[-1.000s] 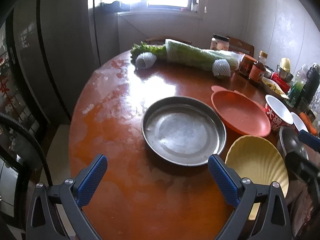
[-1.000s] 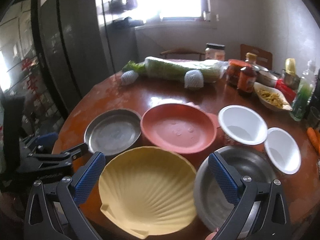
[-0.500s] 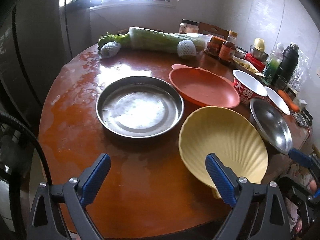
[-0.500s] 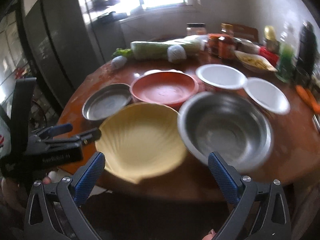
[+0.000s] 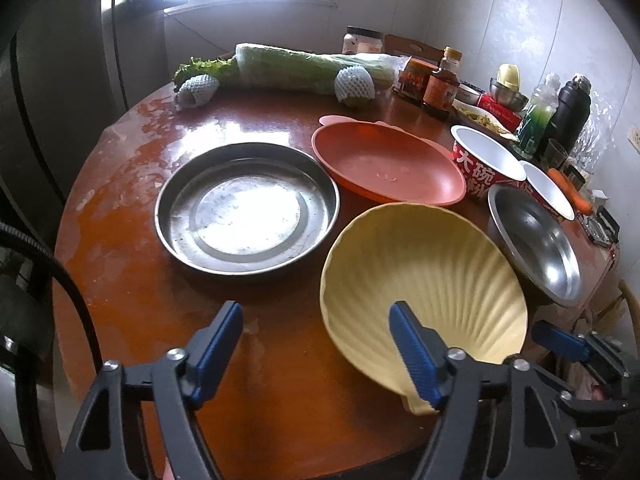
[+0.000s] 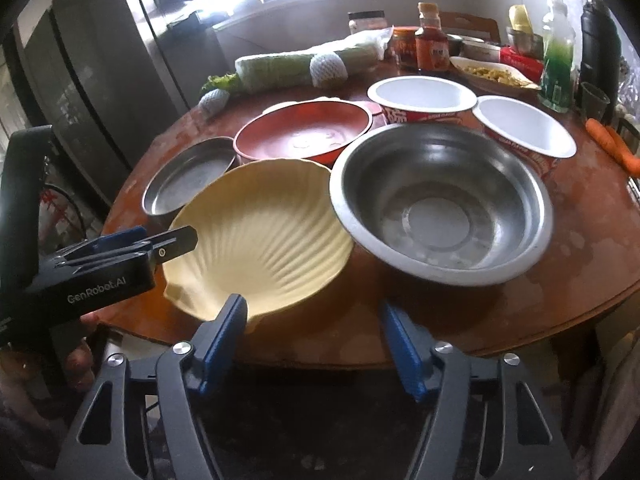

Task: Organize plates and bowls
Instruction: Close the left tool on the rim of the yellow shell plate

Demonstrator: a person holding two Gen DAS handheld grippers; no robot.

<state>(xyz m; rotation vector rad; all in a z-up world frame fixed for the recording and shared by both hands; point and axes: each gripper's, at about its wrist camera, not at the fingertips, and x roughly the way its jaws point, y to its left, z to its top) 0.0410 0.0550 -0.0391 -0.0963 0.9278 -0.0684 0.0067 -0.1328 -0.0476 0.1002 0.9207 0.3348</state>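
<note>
Here, on a round wooden table (image 5: 132, 304), a yellow shell-shaped plate (image 5: 424, 280) sat at the near edge — steel plate (image 5: 246, 208) beside it, steel bowl (image 6: 440, 196) touching its far side — while the left gripper (image 5: 316, 344) and right gripper (image 6: 314, 332) were both closing, nothing yet pinched between their blue fingers.

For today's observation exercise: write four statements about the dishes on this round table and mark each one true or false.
1. The yellow shell-shaped plate is empty. True.
2. The flat steel plate holds the carrot. False: it is empty; the carrot lies on the table.
3. The steel bowl sits beside the shell plate. True.
4. The orange plate is stacked in the steel bowl. False: it rests on the table.
</note>
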